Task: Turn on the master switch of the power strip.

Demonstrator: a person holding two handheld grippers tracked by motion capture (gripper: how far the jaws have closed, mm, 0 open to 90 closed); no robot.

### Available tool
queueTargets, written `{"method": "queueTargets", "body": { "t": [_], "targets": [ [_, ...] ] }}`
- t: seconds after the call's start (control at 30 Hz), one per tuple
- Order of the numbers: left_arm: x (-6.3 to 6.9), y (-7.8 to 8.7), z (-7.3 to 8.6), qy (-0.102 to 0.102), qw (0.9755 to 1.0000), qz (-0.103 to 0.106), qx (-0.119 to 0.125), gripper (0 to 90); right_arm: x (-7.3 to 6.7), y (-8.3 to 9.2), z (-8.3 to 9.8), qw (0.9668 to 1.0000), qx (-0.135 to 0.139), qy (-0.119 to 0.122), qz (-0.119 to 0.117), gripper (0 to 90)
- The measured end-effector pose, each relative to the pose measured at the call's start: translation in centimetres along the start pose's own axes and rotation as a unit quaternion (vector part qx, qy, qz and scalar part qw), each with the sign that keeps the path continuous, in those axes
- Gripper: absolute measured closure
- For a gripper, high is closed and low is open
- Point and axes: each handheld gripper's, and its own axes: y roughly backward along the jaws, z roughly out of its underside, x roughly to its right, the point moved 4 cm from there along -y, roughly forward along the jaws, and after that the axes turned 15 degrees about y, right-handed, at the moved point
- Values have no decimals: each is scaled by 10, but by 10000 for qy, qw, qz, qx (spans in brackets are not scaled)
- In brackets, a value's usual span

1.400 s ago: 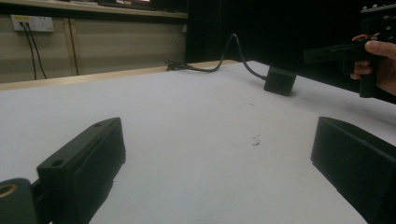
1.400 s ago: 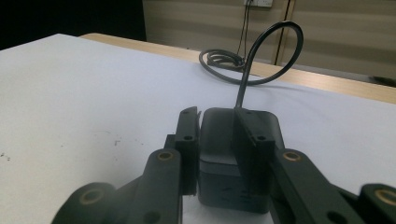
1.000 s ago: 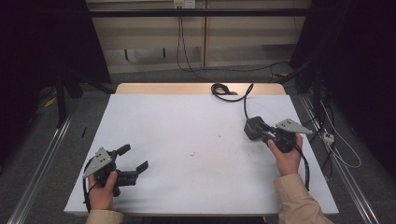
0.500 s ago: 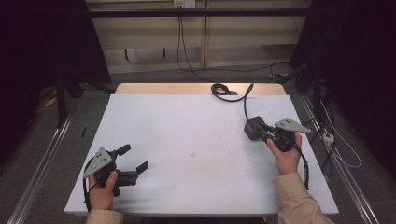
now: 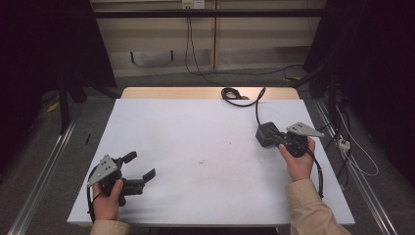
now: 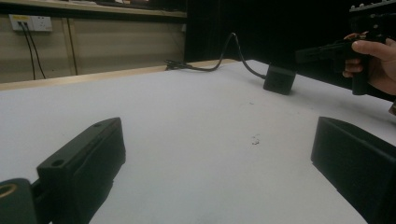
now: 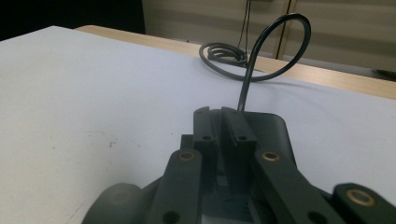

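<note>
- Two grippers on white table [image 5: 195, 127], one per hand.
- L gripper [image 5: 139, 168] near front-left corner, jaws spread wide, nothing between; hand [image 5: 106, 196] wraps grip.
- Table centre bare exc. small dark specks [image 5: 201, 161].
- R gripper [image 5: 268, 138] at right side, jaws pressed together, tips over black box [image 5: 266, 133]; can't tell if they grip it.
- Black cable [image 5: 240, 95] runs from box to coil at far edge.

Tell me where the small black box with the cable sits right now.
In the high view the black box sits on the white table's right side, just ahead of the right gripper, its cable trailing toward the far edge.
</note>
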Motion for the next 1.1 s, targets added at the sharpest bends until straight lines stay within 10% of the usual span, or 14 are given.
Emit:
{"method": "queueTargets", "body": {
  "t": [1.1],
  "targets": [
    [-1, 1, 0, 28, 10000, -8, 5, 27, 6, -10, 0, 10000, -71, 0, -5, 900]
  ]
}}
